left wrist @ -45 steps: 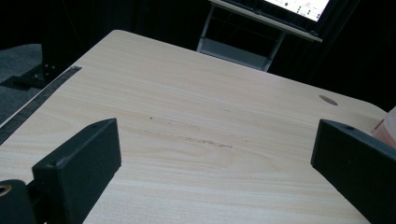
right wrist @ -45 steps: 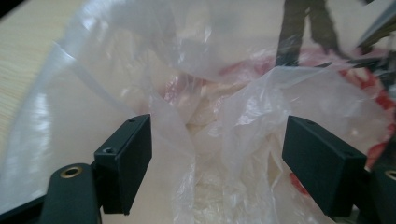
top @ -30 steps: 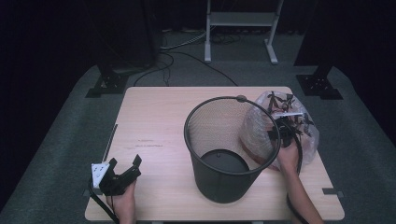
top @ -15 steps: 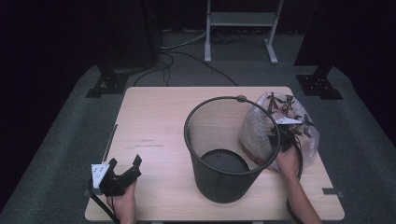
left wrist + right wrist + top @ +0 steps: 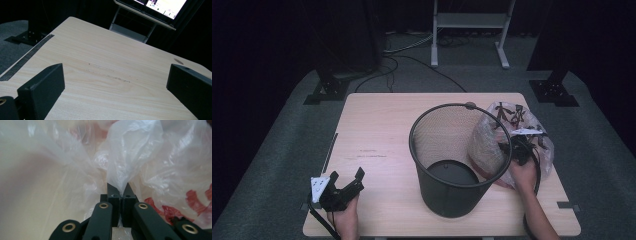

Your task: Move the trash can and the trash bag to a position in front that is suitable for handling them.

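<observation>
Your right tool [image 5: 119, 190] is clamped on a fold of the clear bag [image 5: 512, 145], which lies on the bench [image 5: 377, 130] at its right side, pressed against the wire bin [image 5: 457, 160]. Red print shows on the bag. Your left tool [image 5: 346, 181] rests near the bench's front left corner, jaws wide apart, holding nothing.

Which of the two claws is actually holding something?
The right claw: its jaws pinch the clear plastic bag beside the bin. The left claw sits open, empty.
</observation>
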Tool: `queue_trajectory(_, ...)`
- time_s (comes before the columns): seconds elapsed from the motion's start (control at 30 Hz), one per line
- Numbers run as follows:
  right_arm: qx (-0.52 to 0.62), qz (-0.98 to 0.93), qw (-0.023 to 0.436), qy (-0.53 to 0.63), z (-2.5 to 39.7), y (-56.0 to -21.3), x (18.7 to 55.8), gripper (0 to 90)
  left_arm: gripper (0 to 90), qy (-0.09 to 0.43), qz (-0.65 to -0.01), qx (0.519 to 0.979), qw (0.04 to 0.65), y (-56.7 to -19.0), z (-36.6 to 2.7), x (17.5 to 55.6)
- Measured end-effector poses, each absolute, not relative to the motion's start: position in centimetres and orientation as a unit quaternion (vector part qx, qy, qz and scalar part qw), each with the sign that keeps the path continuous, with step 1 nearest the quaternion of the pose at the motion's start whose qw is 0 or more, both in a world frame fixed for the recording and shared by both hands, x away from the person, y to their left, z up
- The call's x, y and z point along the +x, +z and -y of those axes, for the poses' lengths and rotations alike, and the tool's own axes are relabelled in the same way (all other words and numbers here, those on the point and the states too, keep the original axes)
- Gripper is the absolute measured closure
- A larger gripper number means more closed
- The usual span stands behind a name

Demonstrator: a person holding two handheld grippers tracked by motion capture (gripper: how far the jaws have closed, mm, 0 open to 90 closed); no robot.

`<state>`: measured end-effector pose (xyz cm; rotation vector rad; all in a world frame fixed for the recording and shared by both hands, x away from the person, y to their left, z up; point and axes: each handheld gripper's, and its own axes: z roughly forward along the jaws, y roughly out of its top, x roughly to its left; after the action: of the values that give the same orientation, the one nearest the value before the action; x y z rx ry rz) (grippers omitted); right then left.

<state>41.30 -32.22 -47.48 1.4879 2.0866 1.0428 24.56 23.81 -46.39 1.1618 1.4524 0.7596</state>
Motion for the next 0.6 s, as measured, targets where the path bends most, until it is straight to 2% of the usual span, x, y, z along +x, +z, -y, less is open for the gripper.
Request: queue_trajectory(0.6, 0.494, -0.724, 0.2, 0.437, 35.5, -39.2, 40.2, 90.0, 0.5, 0.317, -0.608, 0.494, 0.535, -46.3, -23.5, 24.6)
